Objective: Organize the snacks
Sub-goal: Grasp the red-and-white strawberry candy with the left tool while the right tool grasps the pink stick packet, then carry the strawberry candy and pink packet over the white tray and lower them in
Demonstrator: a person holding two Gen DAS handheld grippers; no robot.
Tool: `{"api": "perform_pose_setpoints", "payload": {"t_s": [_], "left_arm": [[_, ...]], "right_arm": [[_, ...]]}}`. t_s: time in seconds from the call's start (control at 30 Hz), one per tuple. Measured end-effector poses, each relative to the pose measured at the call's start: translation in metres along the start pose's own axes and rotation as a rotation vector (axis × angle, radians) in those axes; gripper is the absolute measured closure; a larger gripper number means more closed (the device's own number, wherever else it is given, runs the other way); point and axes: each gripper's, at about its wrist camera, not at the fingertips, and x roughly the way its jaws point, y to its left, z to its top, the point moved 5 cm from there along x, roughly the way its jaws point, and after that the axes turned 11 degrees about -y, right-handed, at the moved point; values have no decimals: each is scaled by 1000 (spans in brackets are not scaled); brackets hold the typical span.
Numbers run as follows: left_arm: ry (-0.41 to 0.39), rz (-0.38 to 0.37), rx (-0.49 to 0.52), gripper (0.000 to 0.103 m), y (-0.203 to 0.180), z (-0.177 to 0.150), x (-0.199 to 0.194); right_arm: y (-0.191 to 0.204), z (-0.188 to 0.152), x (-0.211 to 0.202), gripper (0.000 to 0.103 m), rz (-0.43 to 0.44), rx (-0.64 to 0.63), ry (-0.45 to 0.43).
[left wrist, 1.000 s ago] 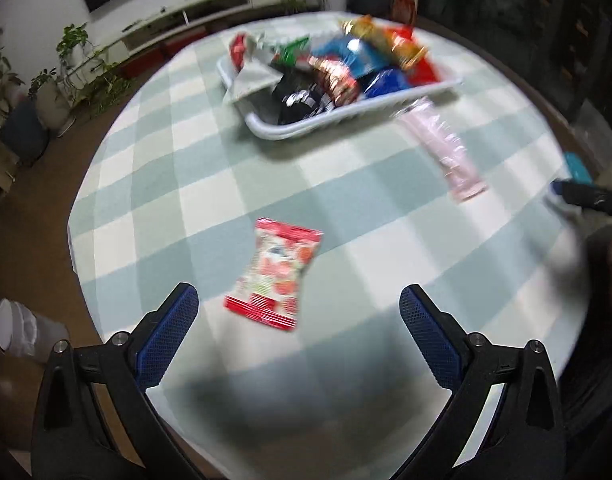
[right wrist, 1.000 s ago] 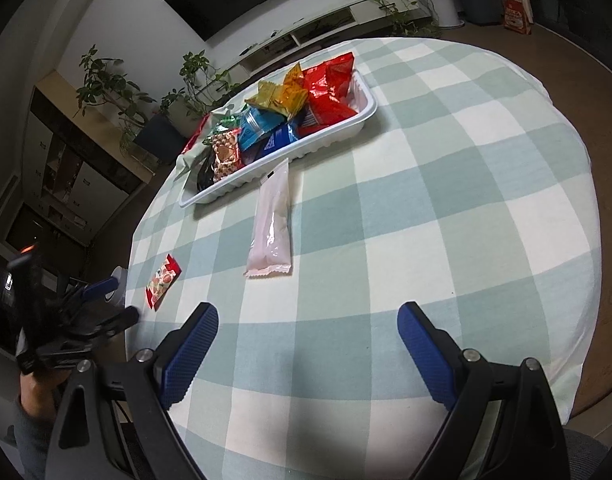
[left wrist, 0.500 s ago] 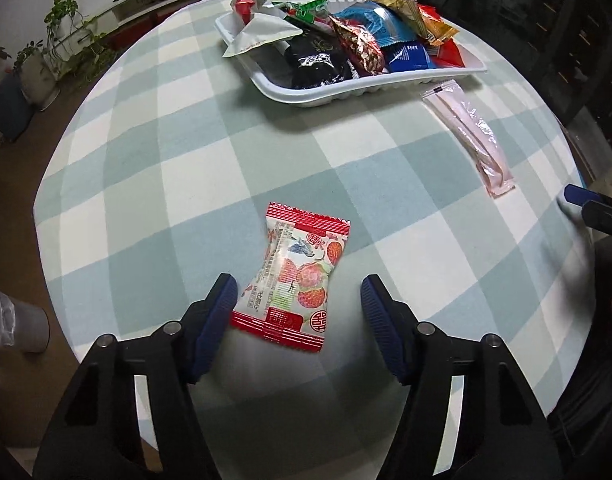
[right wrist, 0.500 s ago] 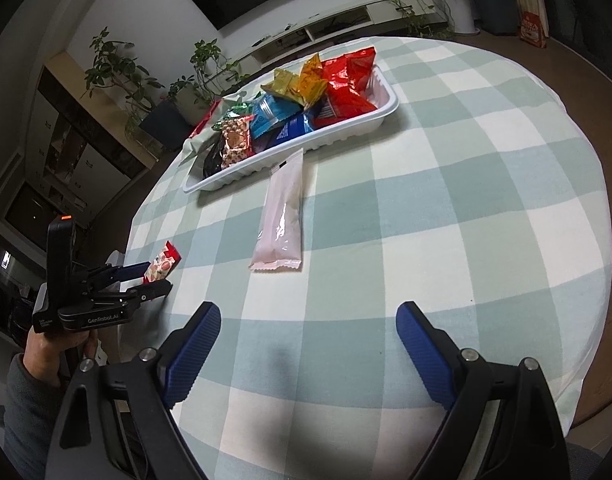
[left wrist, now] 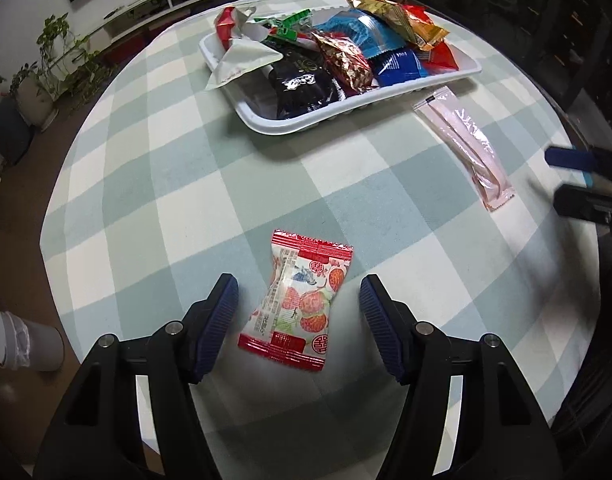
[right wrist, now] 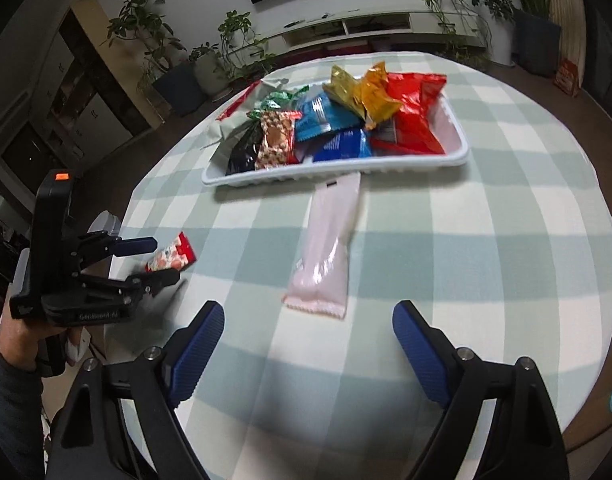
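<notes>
Left gripper has narrowed, now straddles red packet, untouched; right gripper open, closing, angled down.

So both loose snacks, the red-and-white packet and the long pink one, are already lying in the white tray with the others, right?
Not quite. The red-and-white packet and the long pink packet both lie on the checked tablecloth, outside the white tray. The left wrist view shows both.
</notes>
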Motion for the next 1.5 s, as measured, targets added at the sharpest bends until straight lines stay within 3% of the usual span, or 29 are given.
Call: {"api": "perform_pose_setpoints", "payload": {"t_s": [0.1,0.23,0.5,0.63,0.73,0.8,0.9,1.2,1.5], "left_arm": [[16,-6,-2,42,1,-2,7],[-10,-19,-51,69,6,-2,8],[-12,-40,-42,71,4,-5,6],[-23,-41,-62,72,5,-10,2],[-37,-42,-91,73,7,-15,-4],[-55,-46,-121,73,9,-17,-11],[-81,-56,-152,73,9,-20,-22],[-191,-141,-273,73,3,-18,-58],[-320,-218,-365,73,-2,25,-83]], "right_arm": [[2,10,11,15,-24,-18,5],[2,20,32,19,-71,-56,27],[3,13,67,27,-113,-99,93],[7,8,69,30,-145,-167,84],[5,8,68,38,-160,-184,82],[4,8,64,55,-155,-188,77],[0,7,59,67,-140,-172,78],[-12,6,30,71,-102,-84,19],[-41,30,-7,71,-61,56,-55]]}}
